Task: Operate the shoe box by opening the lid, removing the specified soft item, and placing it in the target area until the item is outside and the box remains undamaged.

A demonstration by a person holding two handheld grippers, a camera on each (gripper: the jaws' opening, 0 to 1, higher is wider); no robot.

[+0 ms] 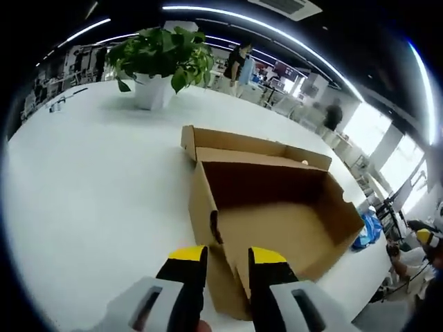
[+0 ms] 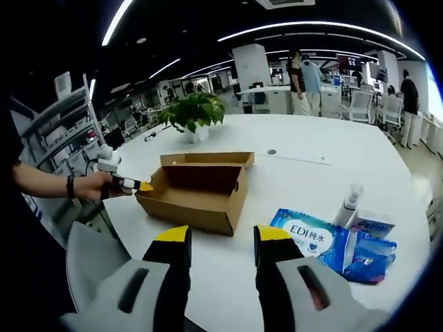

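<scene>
A brown cardboard shoe box (image 1: 277, 221) stands open on the white table (image 1: 90, 173), its lid (image 1: 242, 144) folded back at the far side. I see no item on its bare floor. My left gripper (image 1: 228, 259) hovers at the box's near corner, jaws a little apart with the corner edge below the gap. In the right gripper view the box (image 2: 197, 197) lies ahead, with the left gripper (image 2: 135, 185) at its left end, held by a hand (image 2: 90, 185). My right gripper (image 2: 220, 242) is open and holds nothing, short of the box. A soft blue pack (image 2: 311, 238) lies on the table to its right.
A potted plant (image 2: 194, 111) stands behind the box on the table (image 2: 311, 159). A small spray bottle (image 2: 348, 204) and more blue packets (image 2: 370, 252) lie to the right of the pack. People stand at desks in the background. The table's edge runs close on the left.
</scene>
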